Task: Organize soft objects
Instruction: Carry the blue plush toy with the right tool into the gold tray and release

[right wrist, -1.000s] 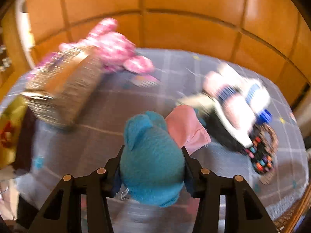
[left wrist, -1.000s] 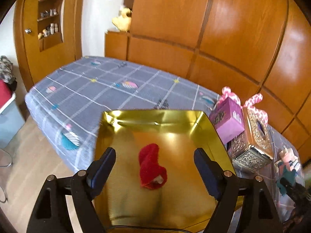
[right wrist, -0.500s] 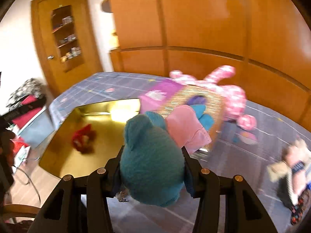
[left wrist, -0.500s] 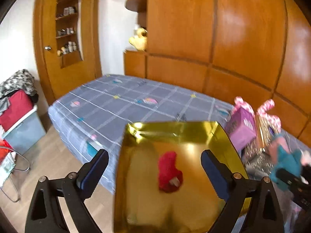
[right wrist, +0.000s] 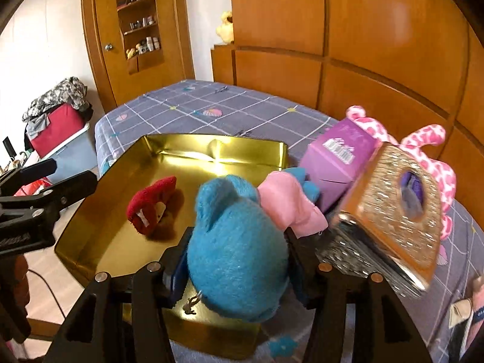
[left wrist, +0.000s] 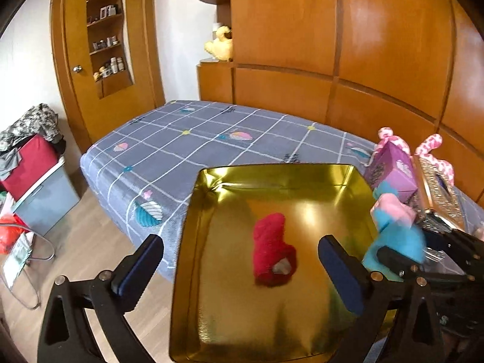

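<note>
A shiny gold tray (left wrist: 272, 169) lies at the near edge of the bed, and a small red plush toy (left wrist: 272, 251) rests in its middle. My left gripper (left wrist: 239, 248) hovers over the tray, jaws wide and still opening, with nothing in them. My right gripper (right wrist: 236, 260) is at the tray's right edge (right wrist: 211, 139). A blue plush toy (right wrist: 236, 242) in a pink garment fills the gap between its pads while the jaws are opening. The left wrist view shows the blue toy (left wrist: 396, 236) entering from the right. The red toy (right wrist: 151, 205) lies to its left.
A purple box (right wrist: 338, 157), a glittery gold box (right wrist: 399, 211) and a pink spotted plush (right wrist: 435, 139) crowd the tray's right side. The grey checked bedcover (left wrist: 181, 139) stretches behind. Wood-panelled wall at the back; floor and a red bin (left wrist: 27, 163) at left.
My right gripper swung left with the blue toy from over the bed to the tray's edge. My left gripper's jaws spread wider and drew back from the red toy.
</note>
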`<state>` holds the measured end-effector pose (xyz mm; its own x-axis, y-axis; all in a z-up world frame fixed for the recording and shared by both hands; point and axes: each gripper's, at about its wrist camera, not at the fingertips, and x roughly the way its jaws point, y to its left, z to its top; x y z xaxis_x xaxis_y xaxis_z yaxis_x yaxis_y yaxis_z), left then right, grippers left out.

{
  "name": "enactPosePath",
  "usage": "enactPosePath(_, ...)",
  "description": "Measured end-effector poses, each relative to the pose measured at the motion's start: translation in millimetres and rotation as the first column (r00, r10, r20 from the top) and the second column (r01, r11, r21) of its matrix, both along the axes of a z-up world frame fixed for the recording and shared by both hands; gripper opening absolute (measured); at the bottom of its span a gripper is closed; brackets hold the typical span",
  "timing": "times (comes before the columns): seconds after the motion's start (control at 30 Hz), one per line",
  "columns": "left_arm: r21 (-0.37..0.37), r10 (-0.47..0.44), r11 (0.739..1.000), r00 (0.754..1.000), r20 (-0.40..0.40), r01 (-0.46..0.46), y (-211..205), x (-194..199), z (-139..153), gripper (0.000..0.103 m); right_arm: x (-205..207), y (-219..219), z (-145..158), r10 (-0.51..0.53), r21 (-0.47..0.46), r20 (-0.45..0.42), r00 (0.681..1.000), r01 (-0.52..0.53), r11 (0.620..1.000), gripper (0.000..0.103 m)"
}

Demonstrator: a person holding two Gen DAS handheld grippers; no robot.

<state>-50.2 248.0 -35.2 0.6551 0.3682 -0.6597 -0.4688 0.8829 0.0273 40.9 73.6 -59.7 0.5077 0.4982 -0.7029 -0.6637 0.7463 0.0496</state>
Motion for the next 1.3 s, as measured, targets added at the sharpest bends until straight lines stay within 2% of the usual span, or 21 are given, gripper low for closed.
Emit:
enactPosePath(0.13, 0.001, 0.016, 1.000, 1.000, -0.018, -0.016, 4, 2, -5, 0.103, -1, 7, -8, 0.011, 0.023, -0.027, 1.000, -0.010, 1.000, 0.076)
enactPosePath(0.27, 0.014, 0.021, 1.000, 0.999, -0.025, -0.021, 4, 2, -7, 0.103, -8, 4, -9, 0.004, 0.010, -0.008, 1.000, -0.004, 1.000, 0.077)
enactPosePath(0.6, 0.015, 0.028, 1.000, 0.999, -0.024, -0.028, 4, 1, -9, 0.103, -12, -32, 1, -0.103, 0.074, -0.010, 0.995, 0.103, 0.992, 0.077)
enactPosePath(0.77, 0.035, -0.020, 0.999, 1.000, -0.019, 0.021, -9, 2, -7, 0.103, -16, -50, 2, -0.155, 0.091, -0.010, 0.988, 0.155, 0.984, 0.077)
enactPosePath(1.1, 0.096, -0.123, 0.988, 0.992, -0.001, 0.122, -47, 2, 3, 0.103, -23, -87, 17, -0.246, 0.112, 0.057, 0.967, 0.239, 0.964, 0.077)
enactPosePath(1.3, 0.120, -0.180, 0.977, 0.984, 0.000, 0.179, -70, 4, 8, 0.103, -17, -121, 25, -0.327, 0.118, 0.082, 0.941, 0.317, 0.941, 0.077)
